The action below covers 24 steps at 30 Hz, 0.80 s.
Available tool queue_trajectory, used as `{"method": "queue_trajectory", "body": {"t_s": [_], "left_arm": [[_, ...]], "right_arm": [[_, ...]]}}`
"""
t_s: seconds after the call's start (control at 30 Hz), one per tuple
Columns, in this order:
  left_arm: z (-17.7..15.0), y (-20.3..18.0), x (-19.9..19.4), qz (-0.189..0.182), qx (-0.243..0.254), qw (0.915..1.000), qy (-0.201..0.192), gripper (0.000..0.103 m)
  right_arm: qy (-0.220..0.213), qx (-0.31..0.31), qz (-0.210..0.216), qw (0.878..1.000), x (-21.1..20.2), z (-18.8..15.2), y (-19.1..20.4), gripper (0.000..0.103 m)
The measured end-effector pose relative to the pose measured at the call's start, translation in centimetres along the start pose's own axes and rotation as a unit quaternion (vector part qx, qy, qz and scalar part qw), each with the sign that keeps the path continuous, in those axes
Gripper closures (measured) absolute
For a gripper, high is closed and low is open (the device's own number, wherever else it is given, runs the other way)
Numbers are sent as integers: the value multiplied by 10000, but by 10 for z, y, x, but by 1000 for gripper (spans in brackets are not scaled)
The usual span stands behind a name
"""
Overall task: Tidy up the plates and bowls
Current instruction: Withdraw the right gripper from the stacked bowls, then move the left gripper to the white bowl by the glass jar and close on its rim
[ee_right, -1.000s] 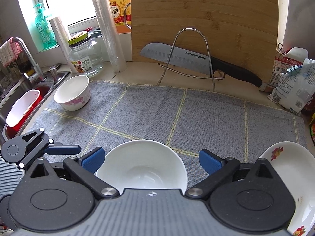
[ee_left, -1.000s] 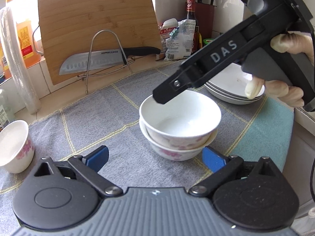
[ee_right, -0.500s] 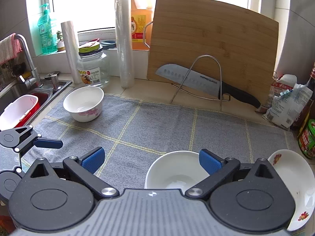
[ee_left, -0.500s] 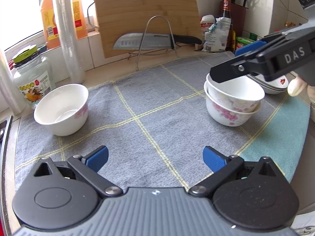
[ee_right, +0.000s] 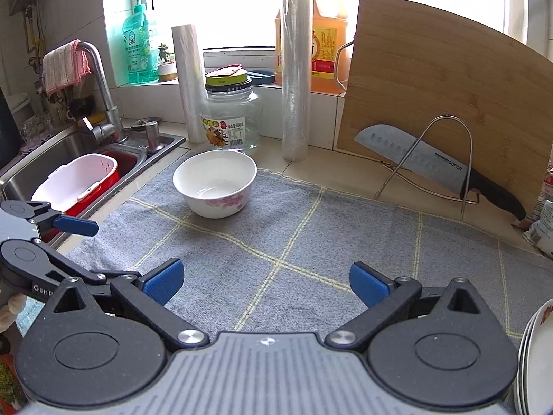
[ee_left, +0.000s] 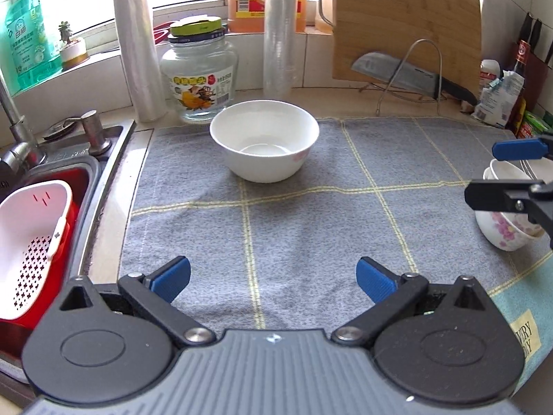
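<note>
A white bowl with pink flowers point(ee_left: 264, 140) stands alone on the grey checked cloth point(ee_left: 311, 228), ahead of my open, empty left gripper point(ee_left: 273, 278); it also shows in the right wrist view point(ee_right: 215, 182). Two stacked flowered bowls point(ee_left: 504, 218) sit at the cloth's right side, partly behind the right gripper's fingers point(ee_left: 518, 150). My right gripper point(ee_right: 264, 282) is open and empty above the cloth. A stack of plates point(ee_right: 534, 356) shows at the right edge. The left gripper's fingers point(ee_right: 74, 224) appear at the left.
A sink point(ee_left: 55, 180) with a red and white basket point(ee_left: 31, 242) lies left of the cloth. A glass jar point(ee_left: 199, 79), film rolls point(ee_left: 281, 31), a cutting board point(ee_right: 449, 103) and a knife on a wire stand point(ee_right: 428, 160) line the back.
My left gripper has swung left, from the stacked bowls to face the lone bowl. My right gripper has pulled back and up from the stacked bowls, which have left its view.
</note>
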<state>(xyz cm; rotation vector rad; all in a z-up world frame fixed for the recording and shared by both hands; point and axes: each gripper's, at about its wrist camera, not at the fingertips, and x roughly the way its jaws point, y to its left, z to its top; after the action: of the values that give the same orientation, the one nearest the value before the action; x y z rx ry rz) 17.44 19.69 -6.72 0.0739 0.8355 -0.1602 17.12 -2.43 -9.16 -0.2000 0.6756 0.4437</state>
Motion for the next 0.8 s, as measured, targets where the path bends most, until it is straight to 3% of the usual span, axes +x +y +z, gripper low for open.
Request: {"method": "queue_trajectory", "body": {"t_s": [0.13, 0.5, 0.8], "left_arm": [[11, 20, 11, -34, 21, 10000, -50, 1], [45, 68, 38, -653, 529, 9964, -86, 1], [73, 93, 59, -1031, 628, 9926, -122, 1]], "right_arm": [[152, -43, -128, 9998, 16, -1, 14, 0], [870, -98, -455, 9951, 94, 3, 63, 0], [811, -320, -521, 9948, 136, 26, 87, 0]]}}
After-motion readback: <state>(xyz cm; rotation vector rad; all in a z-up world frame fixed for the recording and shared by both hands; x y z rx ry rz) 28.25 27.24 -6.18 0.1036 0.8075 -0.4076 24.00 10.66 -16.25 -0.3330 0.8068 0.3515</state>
